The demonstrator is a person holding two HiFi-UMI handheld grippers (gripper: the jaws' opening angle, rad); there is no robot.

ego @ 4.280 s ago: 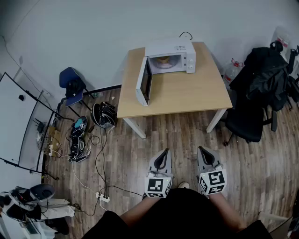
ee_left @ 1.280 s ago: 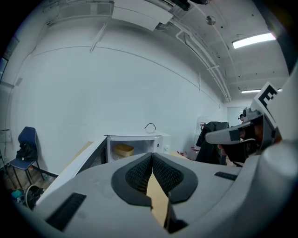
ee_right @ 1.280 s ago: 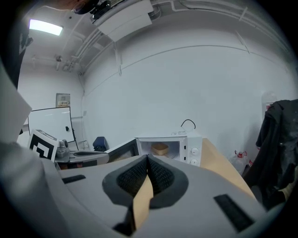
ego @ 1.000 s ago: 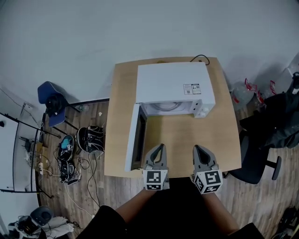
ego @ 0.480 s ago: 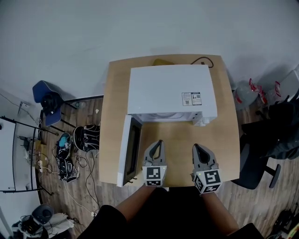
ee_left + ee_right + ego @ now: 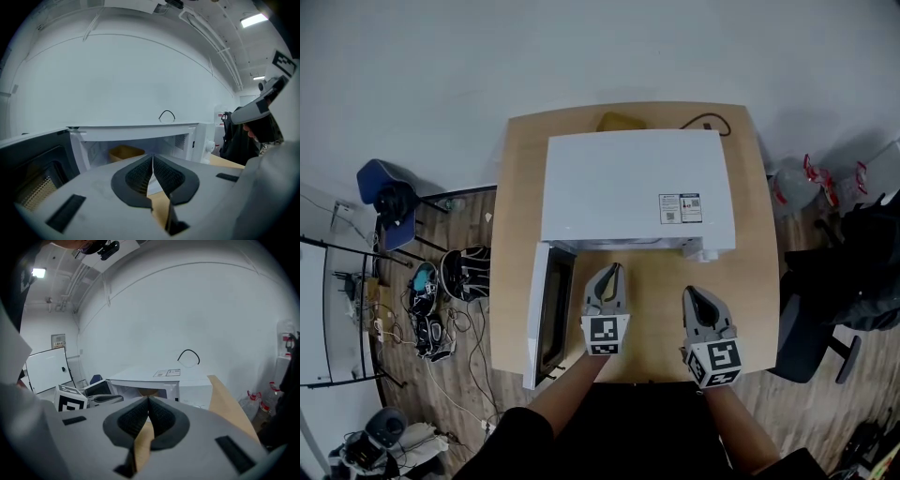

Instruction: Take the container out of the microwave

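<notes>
A white microwave (image 6: 637, 187) stands on the wooden table (image 6: 755, 272), its door (image 6: 548, 314) swung open to the left. From the head view its cavity is hidden under its top. In the left gripper view a tan container (image 6: 124, 152) sits inside the cavity at the back left; the right gripper view shows a strip of that container (image 6: 149, 392). My left gripper (image 6: 613, 270) (image 6: 153, 158) is shut and empty, just before the opening. My right gripper (image 6: 691, 294) (image 6: 148, 401) is also shut and empty, a little further back on the right.
A black cord (image 6: 703, 122) and a yellowish thing (image 6: 619, 122) lie behind the microwave. A black chair with a jacket (image 6: 853, 281) stands right of the table, by a water bottle (image 6: 792, 183). Shoes and cables (image 6: 469, 272) and a blue chair (image 6: 384, 197) are on the floor left.
Both grippers have moved forward over the table towards the microwave's front, still shut. The head view has come closer, so the cavity has slipped out of sight under the microwave's top.
</notes>
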